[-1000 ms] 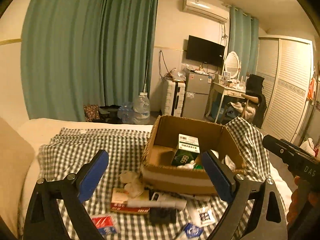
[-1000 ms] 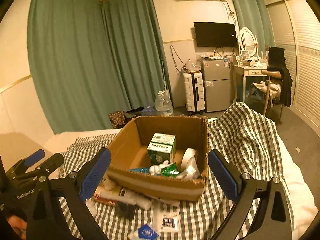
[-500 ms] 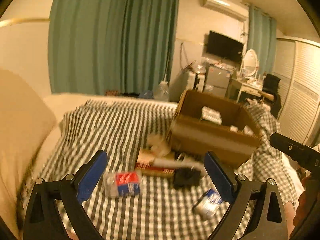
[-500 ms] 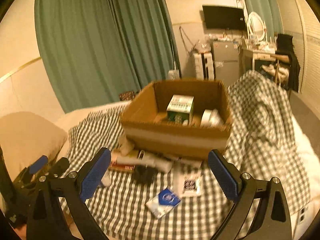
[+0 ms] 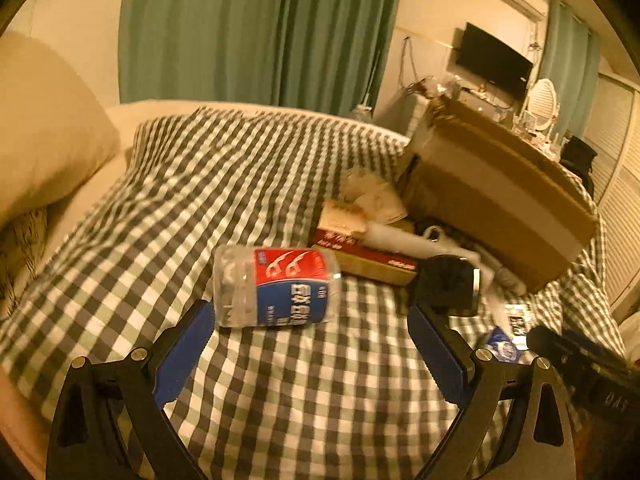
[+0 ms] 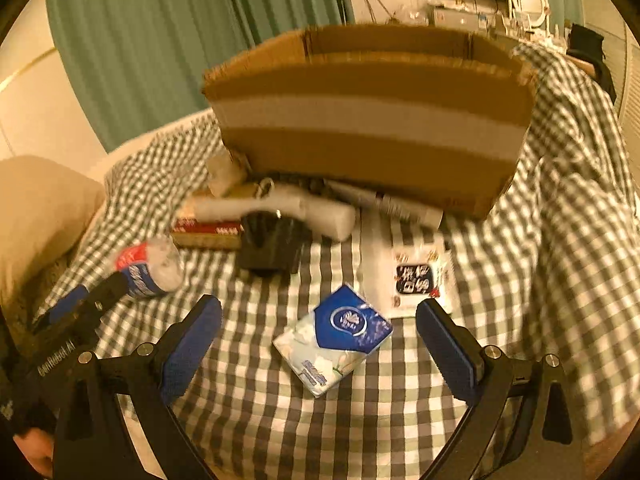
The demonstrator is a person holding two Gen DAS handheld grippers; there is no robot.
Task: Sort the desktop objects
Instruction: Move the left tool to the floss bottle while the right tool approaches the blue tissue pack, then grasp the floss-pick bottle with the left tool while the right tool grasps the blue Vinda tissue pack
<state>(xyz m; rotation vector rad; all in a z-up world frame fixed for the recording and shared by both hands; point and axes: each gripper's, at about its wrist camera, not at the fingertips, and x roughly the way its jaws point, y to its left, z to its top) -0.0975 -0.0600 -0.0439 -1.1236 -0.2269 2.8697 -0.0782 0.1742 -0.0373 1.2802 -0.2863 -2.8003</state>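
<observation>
I hold my left gripper (image 5: 312, 344) wide open just before the small clear plastic bottle with a red and blue label (image 5: 276, 286) and my right gripper (image 6: 320, 340) wide open around the blue and white tissue pack (image 6: 334, 338), both lying on the checked cloth (image 6: 520, 280) near the brown cardboard box (image 6: 372, 120), where I judge they belong.

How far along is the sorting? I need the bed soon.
Nothing is in hand: both grippers, left and right, are open. The box hides its contents here. Still out on the checked cloth: the bottle, tissue pack, red box and others.
</observation>
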